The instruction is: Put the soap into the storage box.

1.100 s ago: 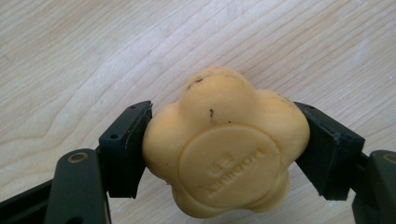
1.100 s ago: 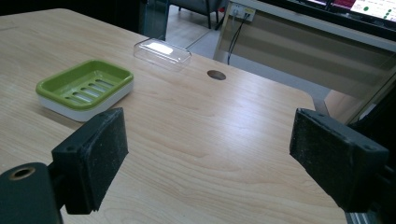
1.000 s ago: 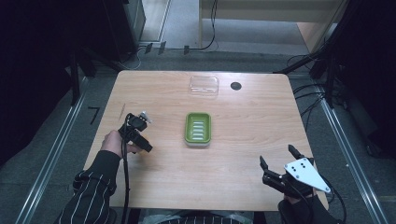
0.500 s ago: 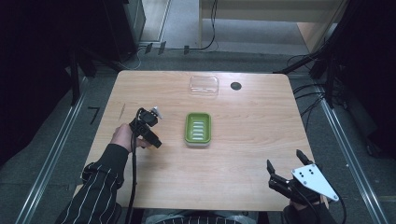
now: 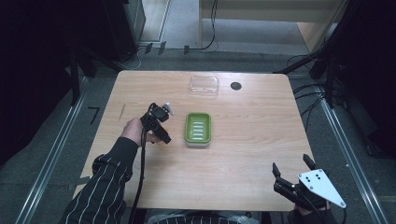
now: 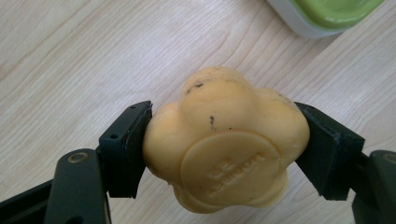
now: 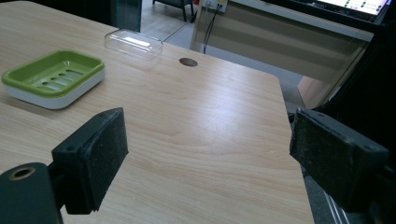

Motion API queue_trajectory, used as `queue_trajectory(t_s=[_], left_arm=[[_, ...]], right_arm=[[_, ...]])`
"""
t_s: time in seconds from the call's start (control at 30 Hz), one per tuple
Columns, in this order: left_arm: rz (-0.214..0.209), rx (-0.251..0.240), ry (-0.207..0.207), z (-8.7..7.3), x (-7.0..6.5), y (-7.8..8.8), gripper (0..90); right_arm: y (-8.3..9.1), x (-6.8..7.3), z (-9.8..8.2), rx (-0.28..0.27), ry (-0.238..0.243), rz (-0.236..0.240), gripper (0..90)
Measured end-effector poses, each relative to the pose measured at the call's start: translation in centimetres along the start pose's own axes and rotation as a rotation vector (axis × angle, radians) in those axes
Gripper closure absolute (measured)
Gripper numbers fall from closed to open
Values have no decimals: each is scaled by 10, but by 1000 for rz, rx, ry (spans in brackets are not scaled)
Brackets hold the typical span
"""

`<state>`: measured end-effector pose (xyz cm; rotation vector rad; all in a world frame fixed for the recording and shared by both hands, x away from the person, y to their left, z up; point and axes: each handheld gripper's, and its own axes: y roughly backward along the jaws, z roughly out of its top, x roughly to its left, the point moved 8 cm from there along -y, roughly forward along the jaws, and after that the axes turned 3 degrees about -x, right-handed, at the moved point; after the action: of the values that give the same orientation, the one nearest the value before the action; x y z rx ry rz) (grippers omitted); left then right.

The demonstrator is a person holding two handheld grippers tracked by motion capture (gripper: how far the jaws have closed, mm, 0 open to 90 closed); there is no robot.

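The left tool (image 6: 219, 154) is clamped on a yellow flower-shaped soap (image 6: 224, 140), held just beside the green soap dish (image 5: 198, 129) on the tabletop (image 5: 252, 140). It looks mid-carry (next, I'd guess, lower it into the dish). The right tool (image 7: 205, 158) gapes empty.

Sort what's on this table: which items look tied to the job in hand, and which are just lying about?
Likely part of the job:
- yellow soap bar, clamped in the left tool
- green soap dish, right beside it
- clear lid, probably the dish's cover

Lying about or idle:
- round cable hole in the table
- right tool, open at the near edge
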<state>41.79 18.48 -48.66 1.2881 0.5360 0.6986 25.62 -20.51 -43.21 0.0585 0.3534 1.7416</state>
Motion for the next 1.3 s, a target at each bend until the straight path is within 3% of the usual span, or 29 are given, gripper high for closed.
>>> queue_trajectory(t_s=[0.6,1.0,1.3], left_arm=[[-13,-22,-67,31,-14,2,265],[-24,-29,-138,57,-29,1,265],[-35,-47,-159,73,-38,-2,265]], right_arm=[[13,-10,-6,12,-11,-48,120],[21,-15,-10,17,-20,-77,120],[24,-17,-11,20,-23,-87,120]])
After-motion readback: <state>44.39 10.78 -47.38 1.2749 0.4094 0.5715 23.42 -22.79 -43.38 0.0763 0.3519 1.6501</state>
